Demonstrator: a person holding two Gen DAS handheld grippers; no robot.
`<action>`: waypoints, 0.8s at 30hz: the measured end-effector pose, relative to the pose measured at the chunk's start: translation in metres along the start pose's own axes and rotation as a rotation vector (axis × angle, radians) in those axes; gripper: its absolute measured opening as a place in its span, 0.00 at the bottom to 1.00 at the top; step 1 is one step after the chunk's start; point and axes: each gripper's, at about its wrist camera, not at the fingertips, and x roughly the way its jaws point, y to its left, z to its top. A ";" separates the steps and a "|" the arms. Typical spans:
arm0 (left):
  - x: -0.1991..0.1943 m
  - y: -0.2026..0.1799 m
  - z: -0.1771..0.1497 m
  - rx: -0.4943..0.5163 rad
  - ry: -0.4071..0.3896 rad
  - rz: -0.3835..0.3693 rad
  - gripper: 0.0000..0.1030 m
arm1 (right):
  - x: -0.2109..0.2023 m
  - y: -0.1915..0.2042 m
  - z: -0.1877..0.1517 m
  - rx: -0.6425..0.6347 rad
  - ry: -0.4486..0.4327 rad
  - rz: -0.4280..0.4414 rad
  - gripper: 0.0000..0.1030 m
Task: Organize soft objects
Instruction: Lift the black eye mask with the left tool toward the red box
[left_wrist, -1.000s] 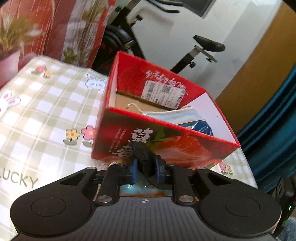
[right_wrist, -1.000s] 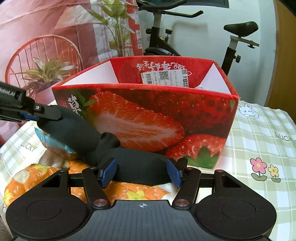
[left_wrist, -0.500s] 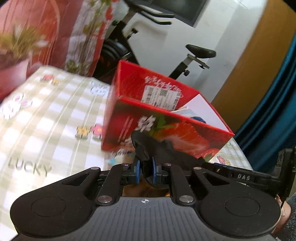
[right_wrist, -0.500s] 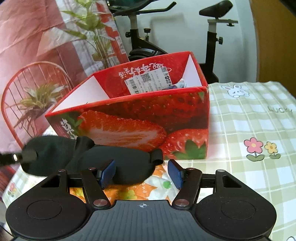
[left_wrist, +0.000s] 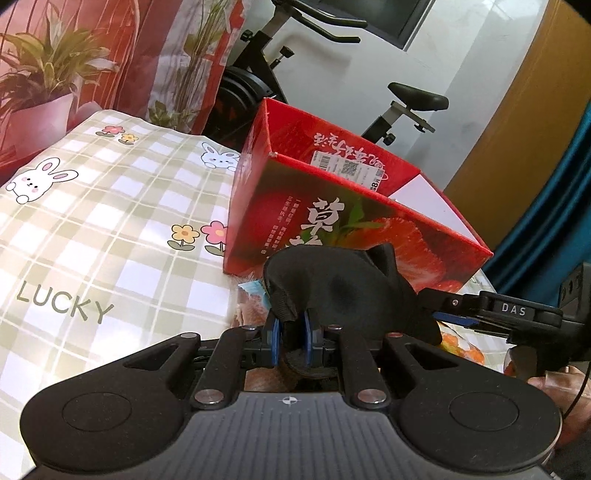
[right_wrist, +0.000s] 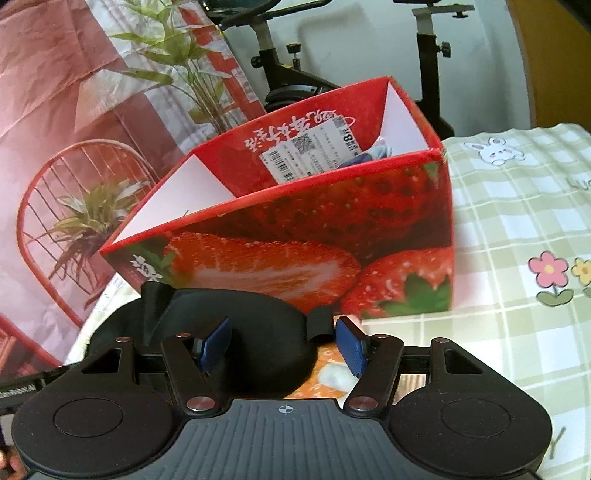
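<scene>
At the lower centre of the left wrist view, a soft black fabric eye mask (left_wrist: 343, 291) is clamped at one end between the blue pads of the left gripper (left_wrist: 291, 338), which are drawn close together on the cloth. From there the mask's long axis runs toward the right of the frame, where its other end lies between the parted fingers of the right gripper (right_wrist: 282, 345); in the right wrist view those blue pads (right_wrist: 351, 350) stand wide apart around the mask and are not closed on it. The mask is held just in front of the red strawberry-printed cardboard box (right_wrist: 314, 236), below its open rim, above the green checked tablecloth (left_wrist: 92, 229). The box opening lies up and forward of both grippers, so a lift over the near wall is judged to be needed.
</scene>
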 end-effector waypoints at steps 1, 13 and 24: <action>0.000 0.000 0.000 0.002 -0.003 0.001 0.14 | 0.000 0.001 0.000 0.005 -0.001 0.008 0.61; 0.004 -0.001 -0.004 0.003 -0.001 0.003 0.14 | 0.020 0.007 -0.009 -0.017 0.034 0.004 0.64; 0.005 -0.003 -0.005 0.007 -0.005 0.013 0.14 | 0.011 0.018 -0.015 -0.092 0.011 -0.075 0.37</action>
